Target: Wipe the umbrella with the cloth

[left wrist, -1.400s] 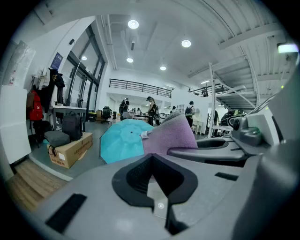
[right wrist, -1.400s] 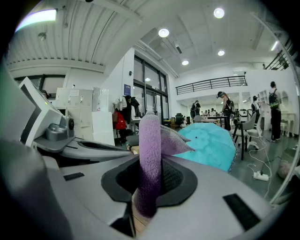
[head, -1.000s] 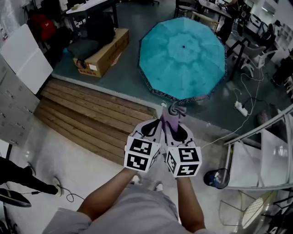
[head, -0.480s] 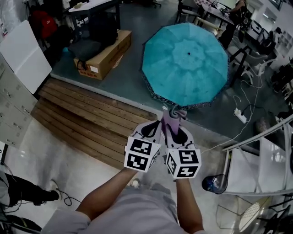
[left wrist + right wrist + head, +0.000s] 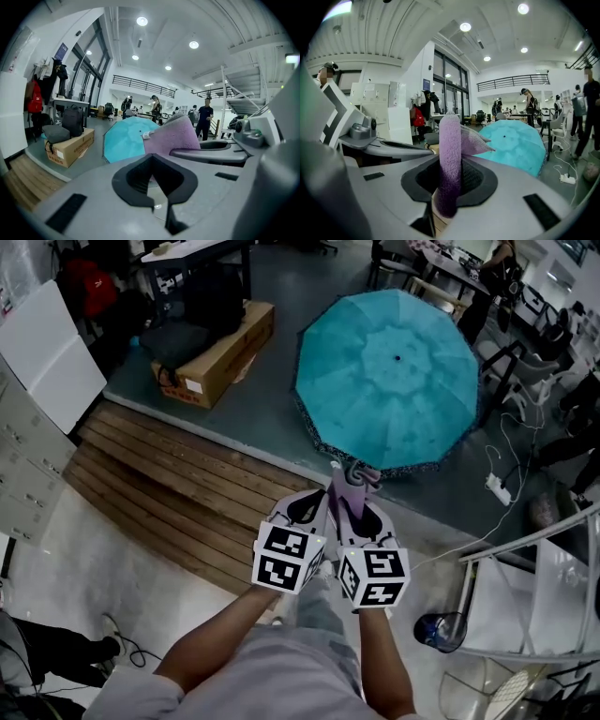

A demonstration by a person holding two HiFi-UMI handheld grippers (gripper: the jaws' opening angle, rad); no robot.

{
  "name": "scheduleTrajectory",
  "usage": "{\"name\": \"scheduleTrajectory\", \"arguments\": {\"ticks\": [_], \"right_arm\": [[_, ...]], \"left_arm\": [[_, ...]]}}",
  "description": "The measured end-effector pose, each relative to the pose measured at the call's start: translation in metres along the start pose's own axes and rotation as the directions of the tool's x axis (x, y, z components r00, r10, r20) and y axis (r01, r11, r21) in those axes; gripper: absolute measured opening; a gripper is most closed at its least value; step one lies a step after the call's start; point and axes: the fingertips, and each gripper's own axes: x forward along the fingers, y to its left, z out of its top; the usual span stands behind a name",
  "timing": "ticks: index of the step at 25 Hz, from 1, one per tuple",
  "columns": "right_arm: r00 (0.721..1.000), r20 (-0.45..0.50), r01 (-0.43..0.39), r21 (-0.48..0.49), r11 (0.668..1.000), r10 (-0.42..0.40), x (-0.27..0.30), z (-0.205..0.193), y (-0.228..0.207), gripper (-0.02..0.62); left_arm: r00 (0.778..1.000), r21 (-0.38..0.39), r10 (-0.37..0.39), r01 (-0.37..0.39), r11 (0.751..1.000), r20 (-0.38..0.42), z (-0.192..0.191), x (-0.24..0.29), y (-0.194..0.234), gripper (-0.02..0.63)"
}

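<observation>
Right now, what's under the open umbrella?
Only grey floor shows around the umbrella rim. Its canopy covers everything beneath, so no shaft or handle can be seen.

Head cam: steep down, far. Gripper cams: low, fwd along jaws. All share umbrella (image 5: 389, 381).

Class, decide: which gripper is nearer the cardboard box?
Left. The left gripper is on the side toward the cardboard box; the right gripper sits beside it, farther away.

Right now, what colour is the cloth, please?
The cloth is purple; the right gripper view shows it best.
</observation>
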Motion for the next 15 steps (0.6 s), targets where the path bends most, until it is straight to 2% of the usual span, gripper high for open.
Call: {"name": "scheduleTrajectory", "arguments": {"ticks": [8, 15], "right_arm": [[0.998, -0.027, -0.057, -0.007, 0.998, 0.057, 0.087, 0.009, -0.056, 0.072], [0.989, -0.058, -0.136, 0.011, 0.991, 0.136, 0.178, 0.029, -0.117, 0.072]], "left_arm": [[0.999, -0.03, 0.04, -0.041, 0.999, -0.019, 0.015, 0.09, 0.037, 0.004], [0.992, -0.054, 0.114, -0.116, 0.992, -0.047, 0.045, 0.182, 0.078, 0.004]]}}
